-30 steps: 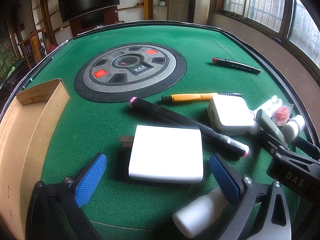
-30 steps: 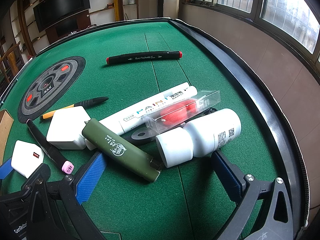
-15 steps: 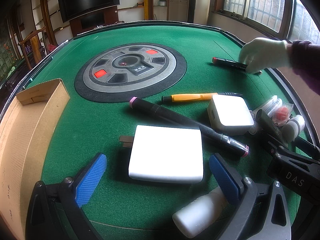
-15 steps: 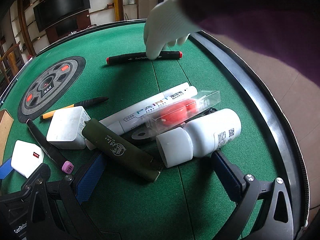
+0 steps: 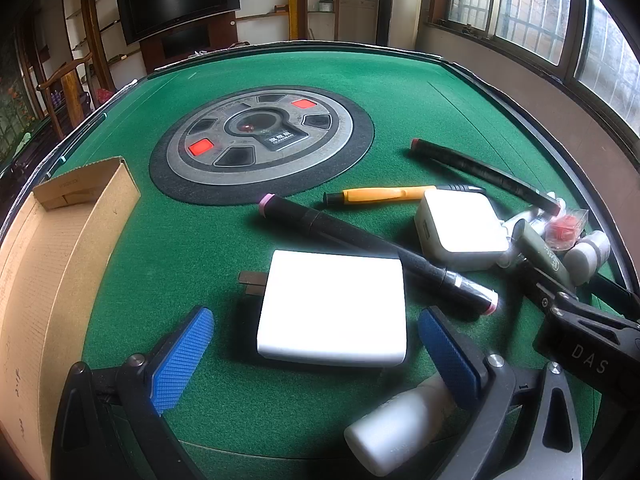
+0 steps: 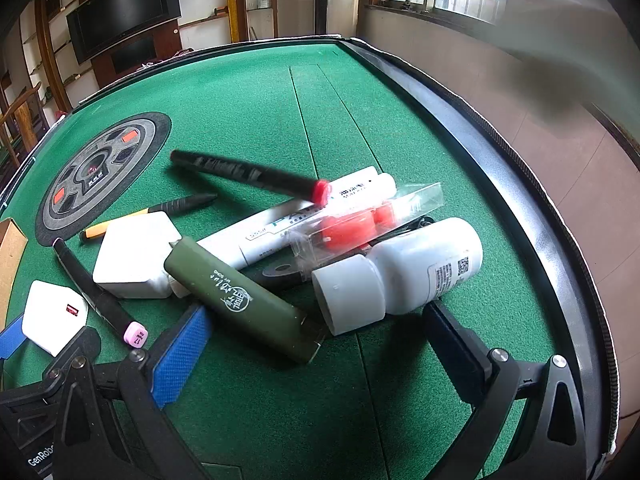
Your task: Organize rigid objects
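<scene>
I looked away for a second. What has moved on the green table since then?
The black marker with red caps has been moved from out on the felt onto the pile; one end now rests on the white paint markers. The gloved hand is gone. Both tongs, the chargers and bottles stayed put.

I read "DAS" on my right gripper's body point(image 5: 588, 356), "GenRob" on my left one's point(image 6: 40, 458), and probably "17" on the pink marker cap point(image 6: 136, 334) beside it.

I see green felt table point(image 5: 392, 92), white charger point(image 5: 332, 308) at my six o'clock, orange pen point(image 5: 380, 195), olive tube point(image 6: 244, 300), blue textured pads point(image 5: 180, 356).
</scene>
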The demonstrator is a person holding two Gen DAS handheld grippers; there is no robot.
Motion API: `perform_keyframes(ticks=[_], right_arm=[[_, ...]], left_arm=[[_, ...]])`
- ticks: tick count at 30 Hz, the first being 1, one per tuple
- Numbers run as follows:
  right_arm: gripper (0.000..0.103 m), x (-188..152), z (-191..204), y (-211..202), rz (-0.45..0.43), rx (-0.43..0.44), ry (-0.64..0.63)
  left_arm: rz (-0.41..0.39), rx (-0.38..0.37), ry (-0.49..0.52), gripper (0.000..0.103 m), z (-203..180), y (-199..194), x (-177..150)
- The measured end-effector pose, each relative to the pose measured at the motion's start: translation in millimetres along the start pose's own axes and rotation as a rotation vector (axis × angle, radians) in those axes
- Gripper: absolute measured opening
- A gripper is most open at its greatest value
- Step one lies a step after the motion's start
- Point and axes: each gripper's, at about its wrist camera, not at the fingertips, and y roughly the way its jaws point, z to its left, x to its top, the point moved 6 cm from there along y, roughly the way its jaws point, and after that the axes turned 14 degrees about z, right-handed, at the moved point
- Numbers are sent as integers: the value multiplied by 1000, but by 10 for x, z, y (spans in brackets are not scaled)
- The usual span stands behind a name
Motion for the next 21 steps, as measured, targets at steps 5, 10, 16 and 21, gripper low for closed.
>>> perform_keyframes(ticks=[5,10,16,21], right_arm=[[103,-1,-1,-2,0,0,0],[103,0,0,-6,0,0,0],[103,-3,9,-13,0,-2,-2],[103,-9,8,-21,0,1,-1]], left_arm=[[0,-1,0,102,-1,0,0],[0,-1,0,102,-5,-1,-1],[0,-1,0,102,-7,-1,-1],[0,-1,0,102,-5,-1,-1]])
